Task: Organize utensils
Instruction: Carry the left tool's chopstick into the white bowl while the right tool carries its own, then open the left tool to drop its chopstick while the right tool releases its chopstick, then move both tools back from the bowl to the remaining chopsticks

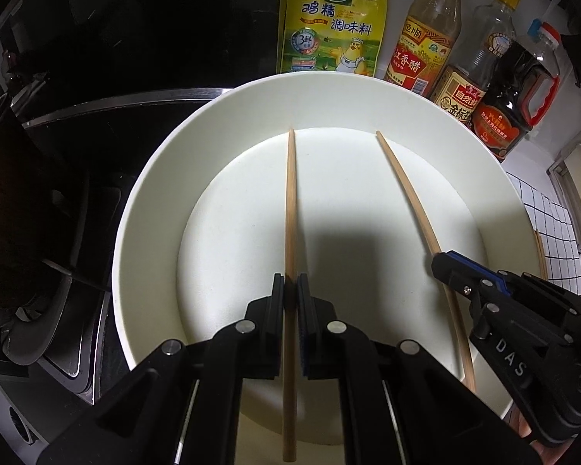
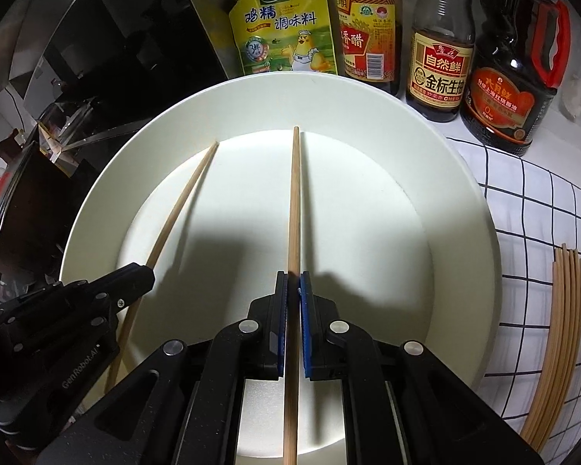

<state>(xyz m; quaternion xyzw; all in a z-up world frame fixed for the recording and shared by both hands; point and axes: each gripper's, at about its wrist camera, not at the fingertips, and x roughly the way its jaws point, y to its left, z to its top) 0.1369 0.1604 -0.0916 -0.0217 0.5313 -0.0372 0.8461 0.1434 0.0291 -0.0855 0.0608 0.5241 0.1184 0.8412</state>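
Plate (image 1: 228, 124) under both chopsticks | left gripper (image 1: 289, 283) jaws clamp one chopstick (image 1: 290, 193) | right gripper (image 2: 293, 279) jaws clamp other chopstick (image 2: 294, 193)

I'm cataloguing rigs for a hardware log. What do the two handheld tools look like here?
Both are matte black, angular, with round silver pivot pins and blue pads inside the fingers. The left tool has white "GenRobot.AI" lettering on its body; the right tool shows white letters "DAS". No cables or sleeves show.
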